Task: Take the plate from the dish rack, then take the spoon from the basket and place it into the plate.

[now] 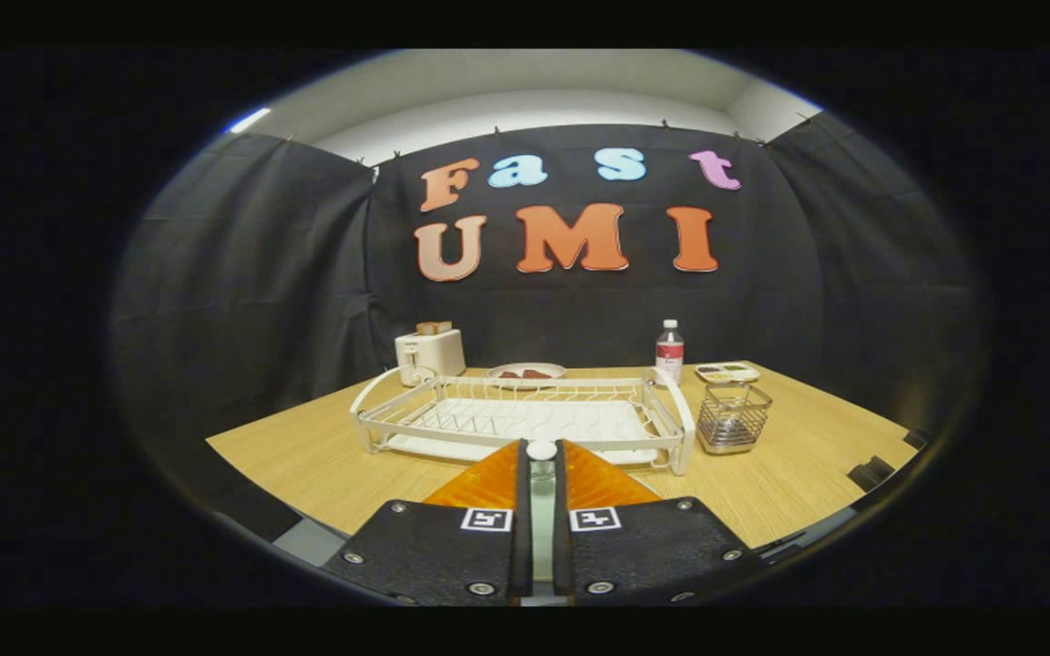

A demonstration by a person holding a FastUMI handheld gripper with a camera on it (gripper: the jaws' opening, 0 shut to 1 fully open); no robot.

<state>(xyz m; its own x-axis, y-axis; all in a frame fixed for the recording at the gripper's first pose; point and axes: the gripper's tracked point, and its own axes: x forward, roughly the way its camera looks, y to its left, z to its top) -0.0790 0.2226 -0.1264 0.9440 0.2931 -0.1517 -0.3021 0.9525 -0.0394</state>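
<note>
The surface (306,460) looks like pale, matt wood grain. On it the dish rack (525,417) is glossy white coated wire, and just beside the rack a basket (733,417) of shiny metal mesh; beyond the rack, a smooth plastic bottle (669,351)

dish rack (525,415): white | basket (733,417): shiny silver wire | table (306,456): light wood with thin lines | toaster (430,353): white | bottle (669,351): clear, white cap, red label | wall cloth (261,273): black

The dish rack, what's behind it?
Behind the dish rack stand a toaster, a plate of food and a bottle. The shut claw hides the rack's near edge.
</note>
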